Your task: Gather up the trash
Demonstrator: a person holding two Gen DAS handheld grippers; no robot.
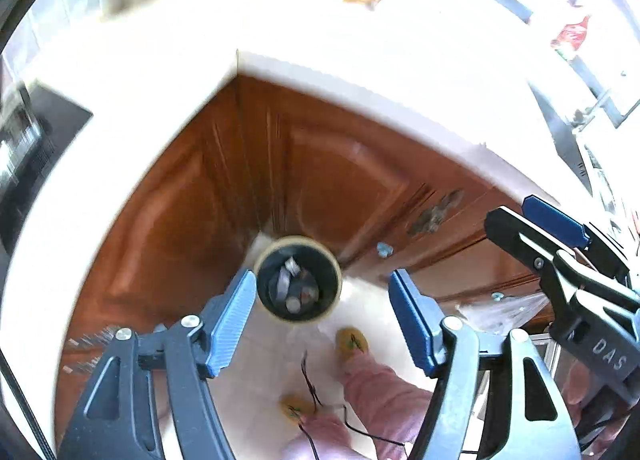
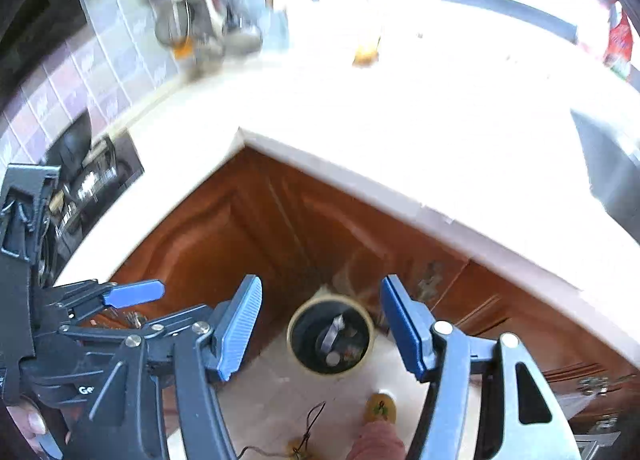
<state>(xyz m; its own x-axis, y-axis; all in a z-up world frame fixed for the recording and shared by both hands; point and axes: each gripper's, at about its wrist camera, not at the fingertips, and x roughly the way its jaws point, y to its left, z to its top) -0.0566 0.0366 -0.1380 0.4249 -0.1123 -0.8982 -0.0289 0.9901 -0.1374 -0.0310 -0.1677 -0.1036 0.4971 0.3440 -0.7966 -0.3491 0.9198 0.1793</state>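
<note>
Now my left tool [image 1: 322, 320] and right tool [image 2: 322, 330] both spread wide, empty, high above trash bin [image 1: 298, 280] on floor below table [image 1: 360, 55] corner

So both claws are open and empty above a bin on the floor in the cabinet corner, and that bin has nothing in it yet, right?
Not quite. The bin already holds some trash, as the left wrist view shows looking straight into it. The rest stands: the left claw and right claw are open and empty above the bin, which sits on the floor in the cabinet corner.
</note>
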